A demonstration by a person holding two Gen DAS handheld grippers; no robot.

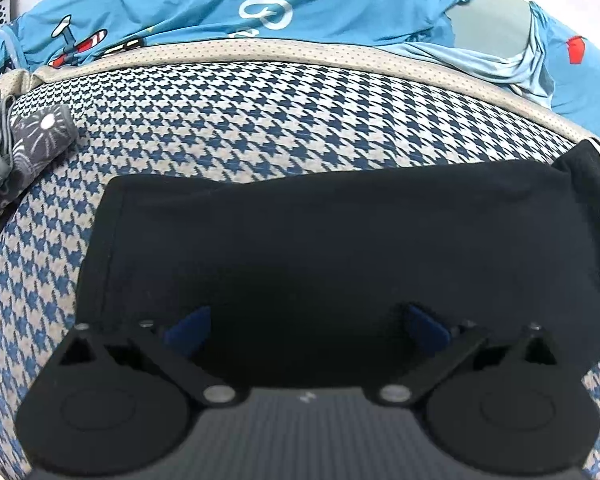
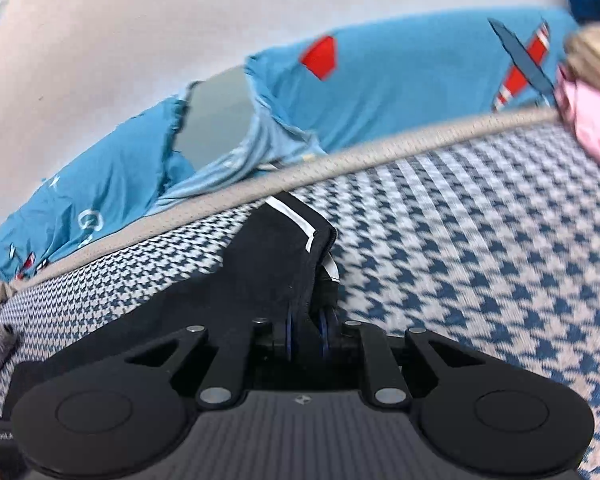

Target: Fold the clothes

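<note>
Black garment (image 1: 300,248) flat on houndstooth cover (image 1: 220,120), near its beige border (image 1: 260,50) | left gripper (image 1: 306,326) spread wide above garment | right gripper (image 2: 308,330) clenched on garment's striped edge; bare houndstooth cover to its right

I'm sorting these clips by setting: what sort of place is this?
Probably a bedroom: a houndstooth mattress with beige piping, a blue airplane-print sheet bunched against the wall, and a black garment laid out for folding.
</note>
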